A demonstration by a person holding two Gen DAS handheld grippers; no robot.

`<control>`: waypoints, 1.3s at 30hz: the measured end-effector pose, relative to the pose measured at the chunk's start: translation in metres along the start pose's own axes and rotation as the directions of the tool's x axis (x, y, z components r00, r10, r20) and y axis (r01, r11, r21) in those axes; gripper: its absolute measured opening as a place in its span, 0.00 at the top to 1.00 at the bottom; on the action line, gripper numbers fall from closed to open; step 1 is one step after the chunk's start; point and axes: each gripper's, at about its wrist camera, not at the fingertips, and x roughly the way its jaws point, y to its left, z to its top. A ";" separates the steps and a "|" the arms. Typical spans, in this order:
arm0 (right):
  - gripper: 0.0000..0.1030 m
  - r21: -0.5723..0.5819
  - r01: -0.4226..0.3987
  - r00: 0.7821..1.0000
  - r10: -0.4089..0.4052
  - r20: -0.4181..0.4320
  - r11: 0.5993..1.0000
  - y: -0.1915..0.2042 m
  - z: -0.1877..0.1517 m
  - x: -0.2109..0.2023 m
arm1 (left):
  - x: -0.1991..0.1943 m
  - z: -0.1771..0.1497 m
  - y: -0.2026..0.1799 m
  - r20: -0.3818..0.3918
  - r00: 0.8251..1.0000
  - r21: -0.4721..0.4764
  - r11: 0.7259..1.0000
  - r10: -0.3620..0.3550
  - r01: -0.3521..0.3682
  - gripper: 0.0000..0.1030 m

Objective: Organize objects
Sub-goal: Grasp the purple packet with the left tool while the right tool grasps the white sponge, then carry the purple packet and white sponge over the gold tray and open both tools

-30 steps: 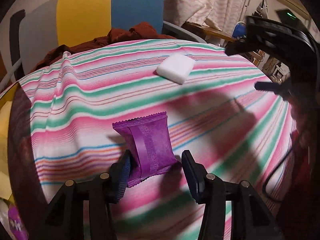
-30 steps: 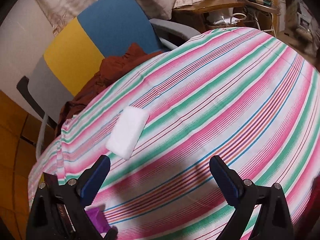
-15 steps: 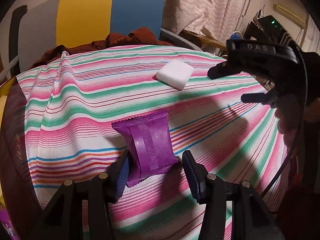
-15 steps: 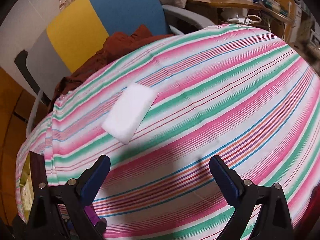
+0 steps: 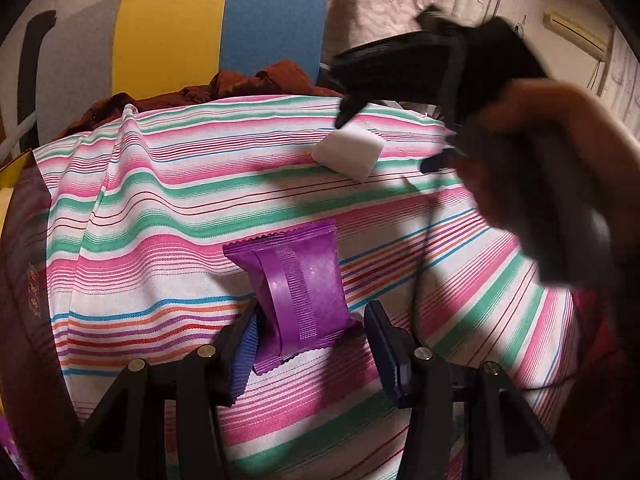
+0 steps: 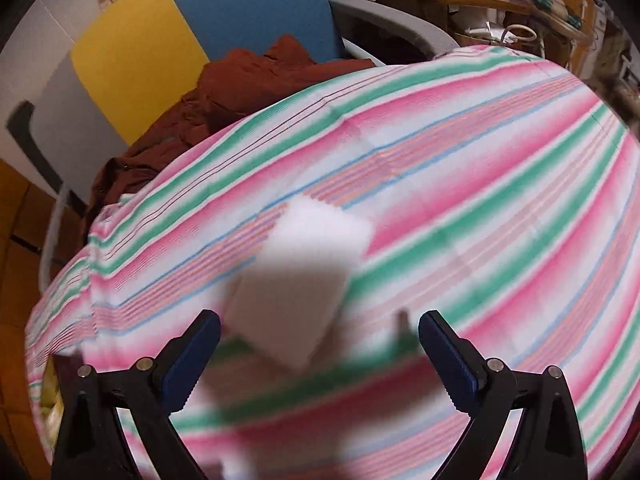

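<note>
Right gripper closes in on the sponge; left waits at the packet

In a second the right gripper [image 6: 319,344] has swung from well apart to straddling the white sponge [image 6: 298,280] at lower centre, jaws spread, nothing pinched, so a grasp looks imminent; the left gripper [image 5: 310,344] stays put, jaws spread around the purple packet [image 5: 300,284] on the striped cloth [image 5: 160,216], left pad touching, right clear; no writing is legible anywhere.

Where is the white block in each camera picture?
Left wrist view: the white block lies far back on the striped cloth, right of centre, under the right gripper.
Right wrist view: the same block, blurred, sits centre, just ahead of the open fingers.
Shared landmark: the yellow-and-blue chair back.
</note>
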 end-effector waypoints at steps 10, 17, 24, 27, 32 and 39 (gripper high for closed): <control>0.38 -0.124 0.016 0.998 -0.023 -0.061 0.992 0.013 0.005 0.014 | 0.000 -0.001 -0.003 0.006 1.000 0.014 1.000 0.016 -0.016 0.50; 0.38 -0.274 0.001 0.988 -0.043 -0.149 0.962 -0.008 -0.055 -0.018 | 0.000 -0.001 -0.006 0.004 1.000 0.024 0.999 0.030 -0.030 0.49; 0.38 -0.265 -0.026 0.988 -0.016 -0.156 0.964 -0.027 -0.086 -0.028 | 0.003 0.001 -0.006 0.000 0.998 0.044 0.998 0.056 -0.056 0.49; 0.37 -0.323 0.011 0.991 -0.053 -0.124 0.946 -0.021 -0.086 -0.026 | 0.003 0.000 -0.011 0.000 0.997 0.059 0.995 0.075 -0.075 0.48; 0.37 -0.350 0.016 0.993 -0.056 -0.106 0.937 -0.024 -0.081 -0.023 | 0.002 -0.002 -0.017 0.002 0.995 0.082 0.991 0.103 -0.103 0.49; 0.38 -0.375 0.016 0.996 -0.050 -0.080 0.927 -0.021 -0.076 -0.024 | -0.004 -0.001 -0.017 0.003 0.993 0.071 0.990 0.121 -0.120 0.52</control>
